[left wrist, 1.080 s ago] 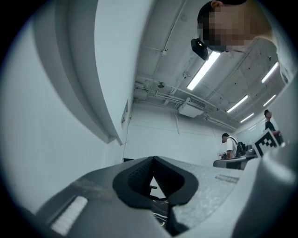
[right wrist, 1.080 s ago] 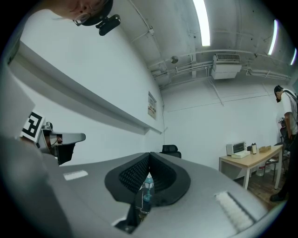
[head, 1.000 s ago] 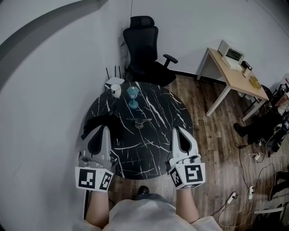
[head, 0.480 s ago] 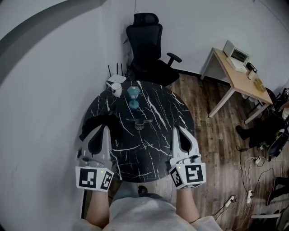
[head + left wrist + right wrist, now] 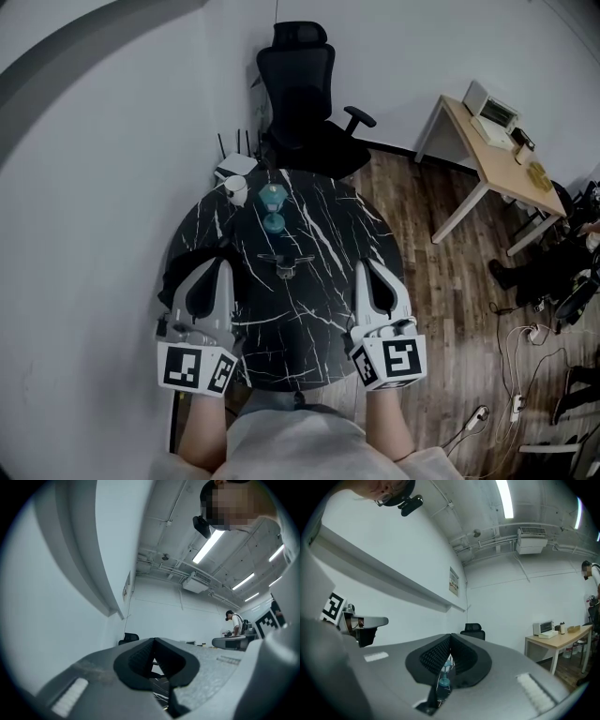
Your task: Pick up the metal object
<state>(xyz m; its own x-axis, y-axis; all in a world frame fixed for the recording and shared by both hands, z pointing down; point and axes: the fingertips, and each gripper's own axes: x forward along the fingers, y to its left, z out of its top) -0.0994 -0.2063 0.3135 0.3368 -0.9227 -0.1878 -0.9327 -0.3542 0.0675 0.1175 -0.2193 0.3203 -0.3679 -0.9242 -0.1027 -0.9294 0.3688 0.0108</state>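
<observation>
— Tongs first: how do the two pairs stand?

— Left tongs [image 5: 217, 267] are closed, the ribbed pads meeting at the tips with nothing between them. The right tongs [image 5: 364, 269] are the same, tips together and empty. Both reach out over the near half of the round black marble tabletop [image 5: 328, 309], one to each side.

— And the metal object?

— The metal object [image 5: 286, 262] lies flat near the middle of the tabletop. It sits between the two pairs of tongs, about level with their tips, and touches neither.

— Anything else on that tabletop?

— A teal hourglass-shaped piece [image 5: 272, 208] stands upright beyond the metal object, apart from it. A white cup [image 5: 236, 190] is by the far left rim. A dark cloth [image 5: 183, 267] lies at the left edge, just beside the left tongs. In the right gripper view the teal piece shows through the narrow slit under the closed tips.

— What surrounds it?

— A black office chair [image 5: 300, 84] stands past the far rim against the white wall, with a white box with dark antennas [image 5: 236, 166] to its left. A wooden desk [image 5: 492, 155] stands well off to the right on the plank floor [image 5: 441, 309].
</observation>
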